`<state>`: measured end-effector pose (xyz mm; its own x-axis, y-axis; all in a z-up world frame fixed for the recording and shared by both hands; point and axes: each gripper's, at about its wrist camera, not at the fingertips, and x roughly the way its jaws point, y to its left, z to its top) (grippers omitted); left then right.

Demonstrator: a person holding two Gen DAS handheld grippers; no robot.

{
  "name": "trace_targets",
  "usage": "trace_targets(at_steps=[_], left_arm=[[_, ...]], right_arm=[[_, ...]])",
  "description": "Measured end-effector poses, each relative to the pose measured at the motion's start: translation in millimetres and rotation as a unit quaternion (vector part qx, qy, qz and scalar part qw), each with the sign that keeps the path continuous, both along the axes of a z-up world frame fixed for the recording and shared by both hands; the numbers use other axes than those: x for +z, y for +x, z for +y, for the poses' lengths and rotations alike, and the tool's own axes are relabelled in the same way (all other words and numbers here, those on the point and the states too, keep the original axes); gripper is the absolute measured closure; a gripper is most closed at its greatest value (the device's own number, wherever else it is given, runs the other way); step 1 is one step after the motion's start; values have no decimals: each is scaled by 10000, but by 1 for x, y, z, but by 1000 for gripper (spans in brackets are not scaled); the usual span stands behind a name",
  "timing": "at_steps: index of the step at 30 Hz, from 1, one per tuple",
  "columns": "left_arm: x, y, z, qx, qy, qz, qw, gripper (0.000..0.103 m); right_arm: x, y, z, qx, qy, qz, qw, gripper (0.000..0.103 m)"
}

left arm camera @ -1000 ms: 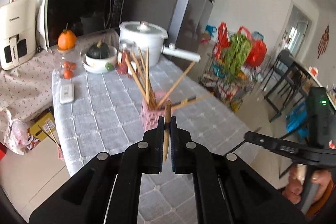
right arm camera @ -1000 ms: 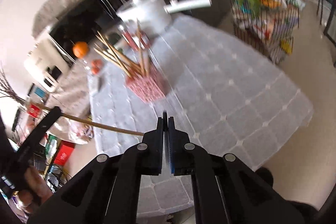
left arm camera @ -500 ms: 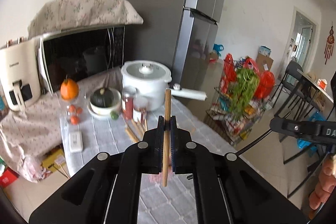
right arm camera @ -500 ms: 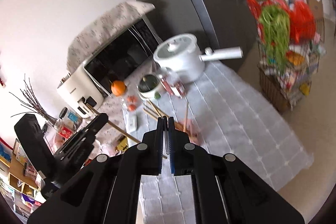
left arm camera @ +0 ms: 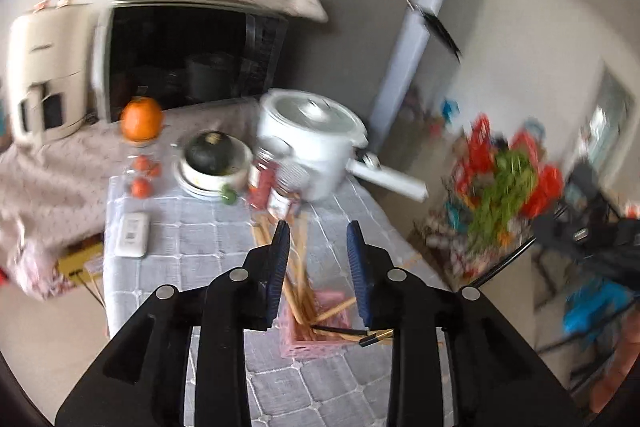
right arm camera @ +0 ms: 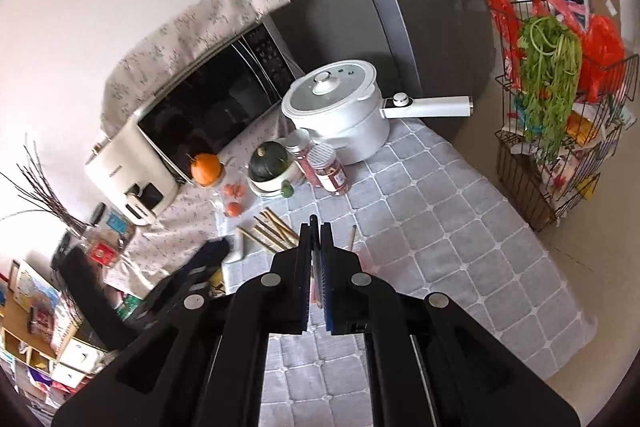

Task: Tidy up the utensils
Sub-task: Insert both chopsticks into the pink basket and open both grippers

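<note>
Left wrist view: the left gripper hangs above the pink holder with its jaws spread wide and nothing between them. The holder stands on the grey quilted tablecloth and already contains several wooden chopsticks, which lean out of it at different angles; a dark-tipped pair lies across its near rim, though blur leaves it unclear whether that pair rests inside or partly over the edge. Right wrist view: the right gripper has its jaws drawn almost together, with a thin dark tip showing at the top of the narrow gap; whether it grips a utensil cannot be told. Just beyond it the fanned upper ends of the chopsticks are visible, and the holder itself is hidden behind the gripper. Behind stand 2 spice jars, a white pot, a bowl with a dark squash and a microwave. Judged progress: most chopsticks appear already gathered in the holder, and no loose utensil can be seen on the cloth. What seems left is to settle the pair at the rim and to place whatever the right gripper may carry.
</note>
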<state>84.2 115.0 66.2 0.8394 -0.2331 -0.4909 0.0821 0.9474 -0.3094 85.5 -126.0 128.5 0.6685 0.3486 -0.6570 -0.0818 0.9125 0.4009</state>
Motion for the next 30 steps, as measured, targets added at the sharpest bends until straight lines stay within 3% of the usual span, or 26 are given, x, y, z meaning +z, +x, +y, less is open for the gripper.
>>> trace_targets(at_steps=[6, 11, 16, 19, 20, 23, 25, 27, 30], left_arm=[[9, -13, 28, 313, -190, -123, 9993, 64], [1, -8, 36, 372, -272, 27, 9989, 62], [-2, -10, 33, 469, -52, 49, 9989, 62], [5, -19, 31, 535, 62, -154, 9984, 58], [9, -24, 29, 560, 113, -250, 9981, 55], [19, -41, 23, 731, 251, -591, 9953, 36], [25, -56, 12, 928, 469, -860, 9909, 18], [28, -67, 2, 1026, 669, -1038, 9870, 8], [25, -82, -14, 1146, 944, -1144, 9823, 7]], right_arm=[[-4, 17, 15, -40, -134, 37, 9999, 98], [-8, 34, 34, -49, -382, 82, 9992, 98], [-30, 55, 50, -180, -503, 77, 9985, 93], [-31, 49, 47, -214, -347, -33, 9992, 78], [-28, 40, 46, -273, -466, -194, 9984, 68], [-20, 17, 40, -485, -874, -541, 9935, 64], [-17, -1, 33, -696, -1098, -748, 9887, 53], [-18, -25, 22, -1052, -1384, -1069, 9790, 33], [-24, -52, 6, -1442, -1598, -1345, 9673, 24]])
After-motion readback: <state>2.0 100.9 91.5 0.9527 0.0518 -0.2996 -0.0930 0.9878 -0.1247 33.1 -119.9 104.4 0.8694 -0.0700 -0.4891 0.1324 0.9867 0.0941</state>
